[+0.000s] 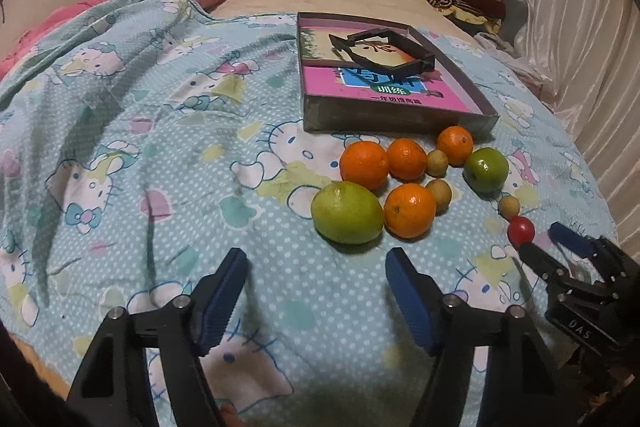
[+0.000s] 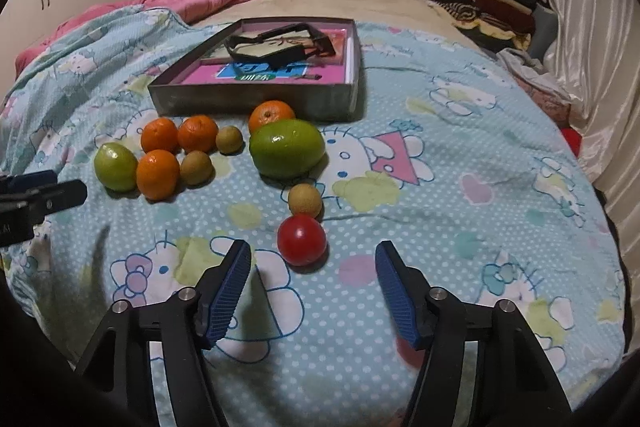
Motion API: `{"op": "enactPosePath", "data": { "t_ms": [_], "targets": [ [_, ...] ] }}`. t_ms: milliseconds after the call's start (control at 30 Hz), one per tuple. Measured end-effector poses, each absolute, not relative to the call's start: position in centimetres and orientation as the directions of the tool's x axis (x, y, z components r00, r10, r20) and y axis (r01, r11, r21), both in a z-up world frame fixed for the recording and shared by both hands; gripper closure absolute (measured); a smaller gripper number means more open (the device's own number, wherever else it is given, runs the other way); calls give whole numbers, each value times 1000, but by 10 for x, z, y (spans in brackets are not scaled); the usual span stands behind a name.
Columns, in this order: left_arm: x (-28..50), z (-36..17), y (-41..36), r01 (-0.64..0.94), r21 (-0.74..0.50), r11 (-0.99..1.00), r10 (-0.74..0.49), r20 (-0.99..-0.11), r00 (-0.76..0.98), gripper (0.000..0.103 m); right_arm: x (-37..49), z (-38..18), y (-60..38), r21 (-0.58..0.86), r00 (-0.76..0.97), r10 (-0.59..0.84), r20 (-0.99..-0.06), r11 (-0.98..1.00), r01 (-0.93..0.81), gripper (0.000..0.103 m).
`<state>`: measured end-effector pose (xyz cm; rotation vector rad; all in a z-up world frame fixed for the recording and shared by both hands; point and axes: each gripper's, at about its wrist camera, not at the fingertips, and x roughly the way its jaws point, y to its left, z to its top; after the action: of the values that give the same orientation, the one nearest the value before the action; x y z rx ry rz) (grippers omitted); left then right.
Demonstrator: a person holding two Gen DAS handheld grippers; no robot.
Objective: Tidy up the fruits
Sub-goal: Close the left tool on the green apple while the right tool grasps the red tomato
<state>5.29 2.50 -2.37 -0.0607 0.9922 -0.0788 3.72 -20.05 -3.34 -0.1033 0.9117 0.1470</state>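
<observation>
Nearest the right wrist camera, the right tool (image 2: 313, 283) hangs low over the bed with its blue pads (image 2: 230, 287) spread wide and nothing between them. That wide gap suits the red tomato (image 2: 302, 239), which lies just ahead of the fingertips and a little left of the centre line; I judge it the first fruit to be taken, since it is the closest and stands apart from the heap.

Just beyond the tomato sits a small brown fruit (image 2: 305, 200), touching it or nearly so, which could roll if the tomato is nudged. Further on lies a large green fruit (image 2: 286, 148) with an orange (image 2: 271, 113) behind it, close to the shallow box (image 2: 256, 103). The box front wall faces the fruits, and a book and a black frame already lie inside, so it looks like the place meant to receive them.

From the left wrist view, the left tool (image 1: 316, 291) is likewise wide and empty, held back from another green fruit (image 1: 346, 213) and an orange (image 1: 409, 211) that touch each other. This cluster sits tight together on the soft Hello Kitty blanket (image 1: 160, 155), so pulling one out may disturb its neighbours. No fruit is in the box yet; the sorting appears barely begun.
</observation>
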Motion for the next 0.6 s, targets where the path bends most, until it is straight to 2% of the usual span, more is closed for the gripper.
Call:
{"op": "enactPosePath", "data": {
  "t_ms": [133,200,433,600],
  "targets": [
    [61,-27,21,66,-96,993,-116,-832,543,41,42,-41,-201,-18,584,98,-806,982,-190,54],
    [66,-29,18,80,-110,991,-136,-834,534,43,43,-42,-202,-11,583,112,-805,979,-202,56],
    [79,-37,12,107,-132,985,-168,-837,521,52,49,-48,-201,9,570,149,-808,970,-242,72],
    [86,-42,13,120,-153,981,-193,-836,513,57,53,-52,-199,-5,567,149,-810,965,-261,74]
  ]
}}
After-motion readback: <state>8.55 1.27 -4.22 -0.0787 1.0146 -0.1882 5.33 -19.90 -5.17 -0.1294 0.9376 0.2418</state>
